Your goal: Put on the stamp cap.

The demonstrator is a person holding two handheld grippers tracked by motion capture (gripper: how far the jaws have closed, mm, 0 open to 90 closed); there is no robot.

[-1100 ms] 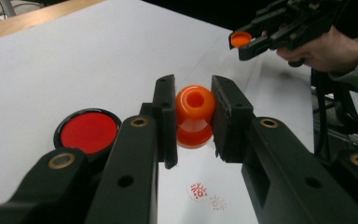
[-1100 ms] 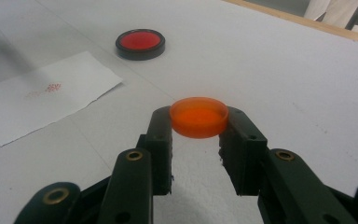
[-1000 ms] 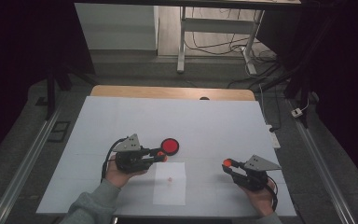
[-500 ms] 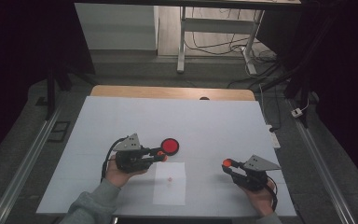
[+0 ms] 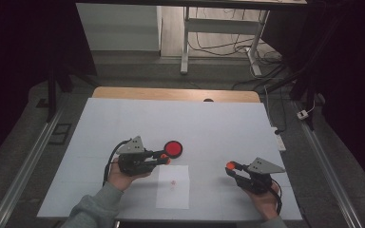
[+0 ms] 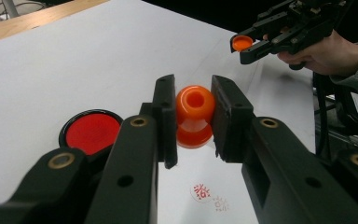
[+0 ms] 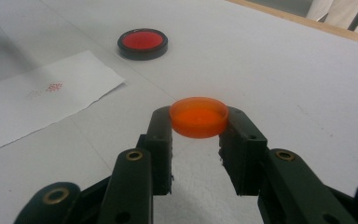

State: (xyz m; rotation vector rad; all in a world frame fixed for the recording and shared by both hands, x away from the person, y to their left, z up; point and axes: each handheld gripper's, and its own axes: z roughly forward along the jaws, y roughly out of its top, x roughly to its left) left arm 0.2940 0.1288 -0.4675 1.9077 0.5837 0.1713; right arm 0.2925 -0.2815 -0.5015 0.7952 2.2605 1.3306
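Change since the earlier frames: none of note; both hands are keeping their places over the white table [image 5: 209,123], and the paper [image 5: 173,186] and ink pad [image 5: 173,148] are lying where they lay. Left gripper [image 6: 193,119]: jaws are pinching the orange stamp [image 6: 194,114] at its waist, held above the table between the ink pad and the paper. Right gripper [image 7: 199,122]: jaws are pinching the stamp's orange cap [image 7: 198,116] by its rim, well apart from the stamp, above the table's right part. Stamp: glossy orange plastic, rounded knob with a hole at its end, narrowing and flaring again below. Paper: already carrying a red mark [image 6: 201,191] with a fainter one just beside it. Risks, as judged: the smooth rounded waist is liable to be slipping or tilting in the jaws, smearing a print; the shallow cap, gripped only at its edge, is liable to be popping free; inked face may be touching bare table.
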